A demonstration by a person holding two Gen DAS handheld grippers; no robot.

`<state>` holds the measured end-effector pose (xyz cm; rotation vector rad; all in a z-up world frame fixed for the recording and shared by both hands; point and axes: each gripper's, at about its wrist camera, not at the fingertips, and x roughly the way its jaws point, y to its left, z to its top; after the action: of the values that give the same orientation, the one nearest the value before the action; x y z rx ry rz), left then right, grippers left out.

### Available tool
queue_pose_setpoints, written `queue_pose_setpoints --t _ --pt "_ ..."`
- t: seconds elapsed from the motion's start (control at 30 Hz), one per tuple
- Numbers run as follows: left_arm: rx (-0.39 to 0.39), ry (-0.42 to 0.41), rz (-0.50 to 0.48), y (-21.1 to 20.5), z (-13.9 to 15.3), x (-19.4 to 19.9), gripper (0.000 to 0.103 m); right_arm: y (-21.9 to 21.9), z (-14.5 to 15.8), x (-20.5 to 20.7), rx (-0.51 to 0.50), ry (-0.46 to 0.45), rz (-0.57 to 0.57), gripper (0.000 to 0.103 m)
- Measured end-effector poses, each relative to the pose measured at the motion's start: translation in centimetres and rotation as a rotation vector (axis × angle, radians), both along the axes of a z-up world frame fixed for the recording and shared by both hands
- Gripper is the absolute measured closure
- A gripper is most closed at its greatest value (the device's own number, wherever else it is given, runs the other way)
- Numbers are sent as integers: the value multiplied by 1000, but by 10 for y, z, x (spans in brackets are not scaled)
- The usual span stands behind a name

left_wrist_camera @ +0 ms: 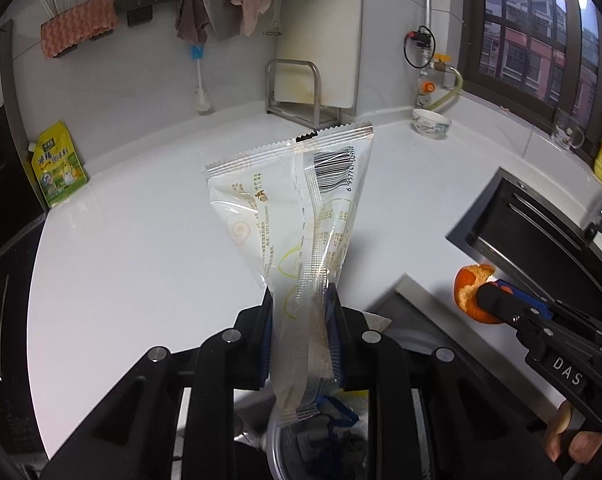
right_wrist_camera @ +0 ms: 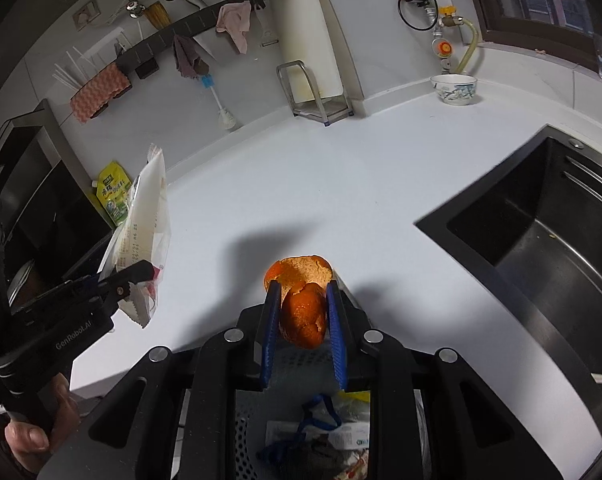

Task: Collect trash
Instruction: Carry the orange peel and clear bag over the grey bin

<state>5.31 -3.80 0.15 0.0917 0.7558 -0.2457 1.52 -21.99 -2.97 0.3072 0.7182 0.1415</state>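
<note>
My left gripper (left_wrist_camera: 300, 308) is shut on a clear plastic snack wrapper (left_wrist_camera: 297, 204) with a barcode, which stands up above the white counter (left_wrist_camera: 141, 240). In the right wrist view the same wrapper (right_wrist_camera: 147, 216) hangs at the left in the left gripper (right_wrist_camera: 141, 272). My right gripper (right_wrist_camera: 303, 300) is shut on a piece of orange peel (right_wrist_camera: 303, 308). From the left wrist camera, that orange peel (left_wrist_camera: 467, 284) shows at the right edge in the right gripper (left_wrist_camera: 487, 294). Below both grippers a waste basket (right_wrist_camera: 245, 432) holds several wrappers and scraps.
A black sink (right_wrist_camera: 541, 240) is sunk into the counter at the right. A patterned bowl (right_wrist_camera: 455, 88) stands at the back by the gas pipe. A green pouch (left_wrist_camera: 59, 164) leans at the left next to a dark appliance. A metal rack (left_wrist_camera: 297, 92) holds a cutting board at the wall.
</note>
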Motion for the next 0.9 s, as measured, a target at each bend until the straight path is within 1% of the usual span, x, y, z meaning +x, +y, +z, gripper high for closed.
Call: queue_pose_setpoints --t 0.07,0.17,0.33,0.47,0.57,0.7,0.9 --pt "-15 7 -9 3 -3 -17 80 2 -1 -19 -18 -15 -1 81" --pt "-22 14 -23 4 -10 -38 80 2 -6 -44 -4 -14 -5 81" --pt "-18 45 -66 0 -25 -65 79 3 -18 -81 -15 15 -12 81" --pt "-13 64 -102 -4 -39 -80 78 6 -29 -99 -28 42 -27 81" --pt "-18 85 -125 -6 -50 -88 77 8 -38 -105 -37 58 -29 81" --pt "-9 125 -140 -10 -65 -89 69 11 -49 -102 -40 86 -29 81" --pt "17 158 -138 -11 -80 -83 62 11 -63 -95 -29 120 -27 80"
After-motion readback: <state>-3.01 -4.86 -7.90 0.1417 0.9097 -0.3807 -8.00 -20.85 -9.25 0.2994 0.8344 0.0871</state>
